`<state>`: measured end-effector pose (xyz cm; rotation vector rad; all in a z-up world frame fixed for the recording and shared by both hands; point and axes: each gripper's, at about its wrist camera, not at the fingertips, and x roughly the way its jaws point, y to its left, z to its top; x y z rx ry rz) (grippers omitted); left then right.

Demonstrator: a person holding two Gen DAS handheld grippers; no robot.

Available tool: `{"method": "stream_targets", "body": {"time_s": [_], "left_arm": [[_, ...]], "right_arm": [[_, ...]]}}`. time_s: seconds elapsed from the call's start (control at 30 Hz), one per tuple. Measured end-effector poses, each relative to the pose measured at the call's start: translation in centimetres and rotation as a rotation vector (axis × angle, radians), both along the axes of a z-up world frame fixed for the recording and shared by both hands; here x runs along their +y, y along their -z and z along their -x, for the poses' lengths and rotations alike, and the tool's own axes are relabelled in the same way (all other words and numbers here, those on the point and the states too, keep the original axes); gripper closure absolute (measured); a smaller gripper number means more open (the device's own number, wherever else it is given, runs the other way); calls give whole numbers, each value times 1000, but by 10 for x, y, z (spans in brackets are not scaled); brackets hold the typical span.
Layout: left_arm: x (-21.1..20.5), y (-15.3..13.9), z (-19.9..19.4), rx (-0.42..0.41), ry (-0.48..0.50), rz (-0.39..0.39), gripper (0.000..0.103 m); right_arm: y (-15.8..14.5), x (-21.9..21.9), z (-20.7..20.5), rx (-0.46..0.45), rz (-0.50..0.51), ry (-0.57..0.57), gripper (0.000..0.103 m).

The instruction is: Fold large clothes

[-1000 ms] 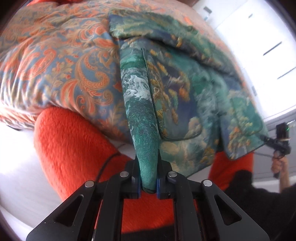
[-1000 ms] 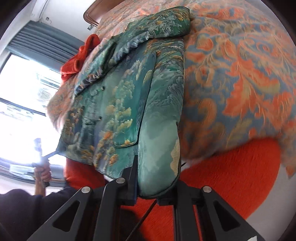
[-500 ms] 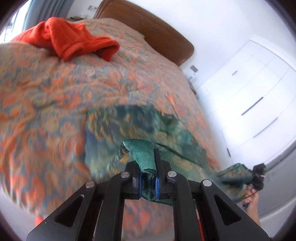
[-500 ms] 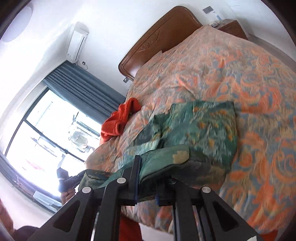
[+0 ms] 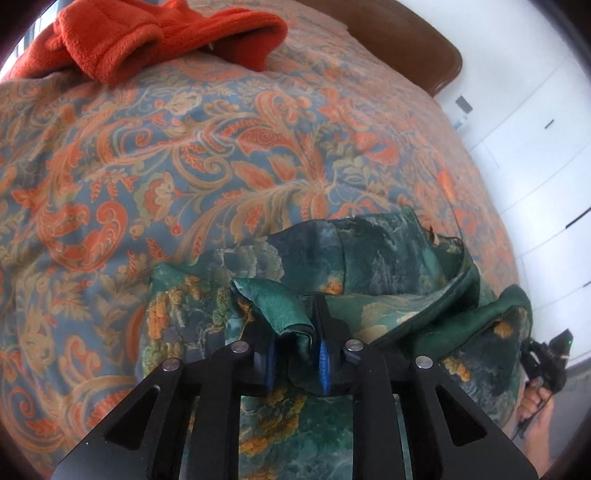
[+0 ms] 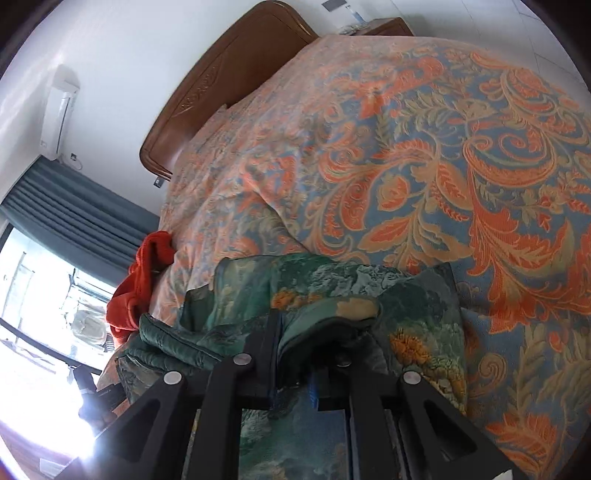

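Observation:
A green brocade jacket lies doubled over on the paisley bedspread, its lower half folded up over the upper half. My left gripper hovers over the near fold. Its jaws are opening, with a bunched corner of the hem loose between the blue pads. In the right wrist view the same jacket sits low in the middle. My right gripper is shut on the other hem corner, and the cloth drapes over its far finger. A hand holds that right gripper at the lower right of the left wrist view.
A rumpled orange fleece lies near the head of the bed, also at the bed's left edge. A brown wooden headboard stands behind. White wardrobe doors are to the right, a grey curtain and bright window to the left.
Both grippers carried the jacket's hem from the foot of the bed up over the jacket, doubling it. The left jaws, shut on the hem earlier, now stand apart.

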<state>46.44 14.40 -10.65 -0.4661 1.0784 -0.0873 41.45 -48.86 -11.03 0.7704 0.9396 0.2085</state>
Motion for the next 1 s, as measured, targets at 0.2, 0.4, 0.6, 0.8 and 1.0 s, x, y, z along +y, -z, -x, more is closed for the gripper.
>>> {"method": "stream_targets", "body": {"time_s": [0.2,0.4,0.6,0.8,1.0], "left_arm": [[19,-45,21,-108,-24,77,16],[22,-71,50,-182,114,-14,12],[-23,-14,34,-46,246,-238,12],[-35,7,8,15,105,-265,91],[-33,-52,28,-219,15,-336,95]], "right_arm": [[23,-15,-10,63,-189,6,72],[-15,-39,5,-34,-275,64,31],[-29,-7,13,46,185,-71,31],[-6,39,8,73,336,-115,73],[-48,61,19,-25,613,-52,90]]}}
